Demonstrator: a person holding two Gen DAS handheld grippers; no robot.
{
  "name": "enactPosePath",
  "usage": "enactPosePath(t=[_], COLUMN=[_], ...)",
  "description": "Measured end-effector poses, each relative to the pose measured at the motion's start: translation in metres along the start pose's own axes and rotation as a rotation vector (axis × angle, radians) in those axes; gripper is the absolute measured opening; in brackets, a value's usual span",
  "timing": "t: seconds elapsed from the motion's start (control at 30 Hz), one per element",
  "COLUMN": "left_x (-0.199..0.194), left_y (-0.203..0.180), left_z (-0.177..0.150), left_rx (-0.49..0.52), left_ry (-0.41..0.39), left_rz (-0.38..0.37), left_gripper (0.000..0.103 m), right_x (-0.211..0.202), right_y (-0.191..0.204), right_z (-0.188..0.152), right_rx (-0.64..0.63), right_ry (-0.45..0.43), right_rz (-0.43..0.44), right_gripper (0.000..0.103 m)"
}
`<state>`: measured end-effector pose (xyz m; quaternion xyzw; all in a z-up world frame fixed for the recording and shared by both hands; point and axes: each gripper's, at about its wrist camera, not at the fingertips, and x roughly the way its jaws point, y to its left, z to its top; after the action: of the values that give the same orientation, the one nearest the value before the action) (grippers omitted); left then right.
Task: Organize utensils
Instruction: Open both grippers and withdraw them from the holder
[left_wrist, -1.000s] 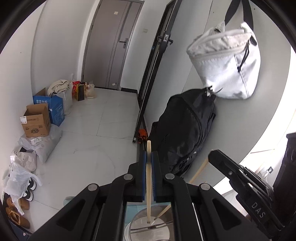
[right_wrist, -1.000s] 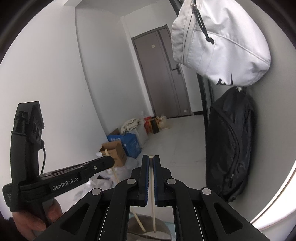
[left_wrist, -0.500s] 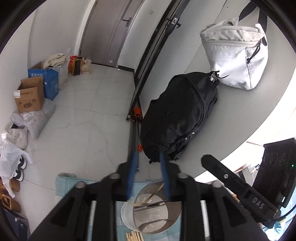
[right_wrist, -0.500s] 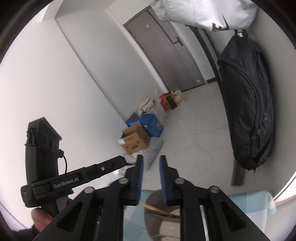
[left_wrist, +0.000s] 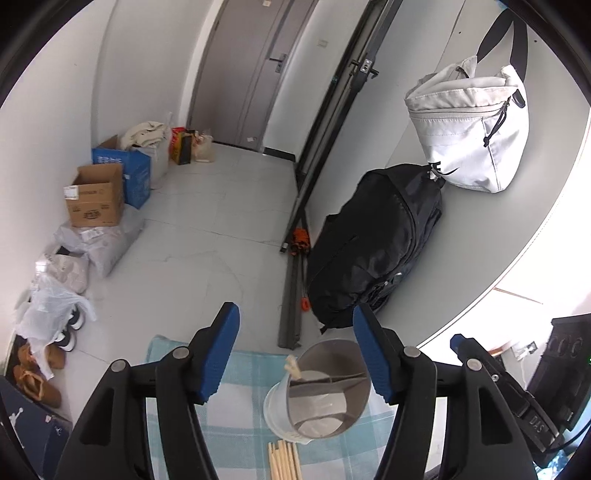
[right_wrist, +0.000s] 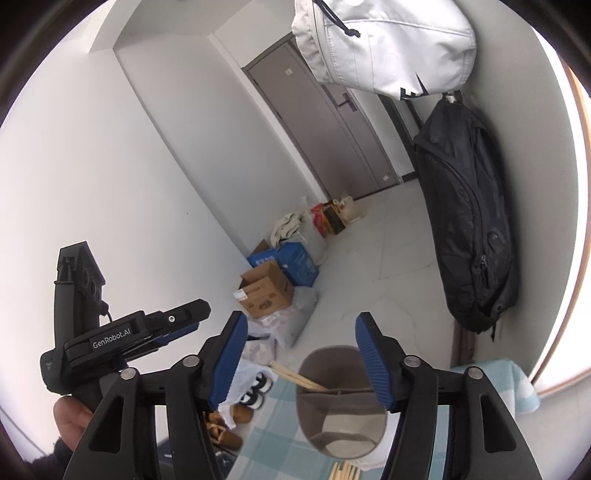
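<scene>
A round divided utensil holder (left_wrist: 321, 391) stands on a blue checked cloth (left_wrist: 243, 417); it also shows in the right wrist view (right_wrist: 341, 402). Wooden chopsticks (left_wrist: 293, 367) lean inside it, their tops over the left rim, also seen in the right wrist view (right_wrist: 295, 376). Several more chopsticks (left_wrist: 284, 459) lie on the cloth in front of the holder. My left gripper (left_wrist: 295, 350) is open and empty above the holder. My right gripper (right_wrist: 301, 354) is open and empty above it too.
A black backpack (left_wrist: 373, 243) and a white bag (left_wrist: 469, 129) hang on the wall at right. Cardboard boxes (left_wrist: 96, 199), plastic bags and shoes (left_wrist: 40, 365) line the floor at left. The other gripper's body (right_wrist: 122, 339) shows at left in the right wrist view.
Both grippers were shut on chopsticks over the holder a second ago. Both have opened wide, and the chopsticks now rest in the holder.
</scene>
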<state>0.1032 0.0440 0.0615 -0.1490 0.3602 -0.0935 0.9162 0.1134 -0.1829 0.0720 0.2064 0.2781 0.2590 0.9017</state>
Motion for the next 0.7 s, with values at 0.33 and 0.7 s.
enactPosePath(t=[0.33,0.7], left_x=[-0.029,-0.032], left_y=[-0.007,-0.006], left_z=[-0.027,-0.074], left_rx=[0.027,0.051], left_ry=[-0.036,-0.033], left_rz=[0.054,0.087], left_gripper=[0.063,0.075], right_x=[-0.028,-0.04], right_y=[0.015,0.023], right_z=[-0.027,-0.076], right_rx=[-0.026,-0.1], right_ry=[-0.006,0.045], right_rz=[-0.021,-0.059], right_gripper=[0.081,0.092])
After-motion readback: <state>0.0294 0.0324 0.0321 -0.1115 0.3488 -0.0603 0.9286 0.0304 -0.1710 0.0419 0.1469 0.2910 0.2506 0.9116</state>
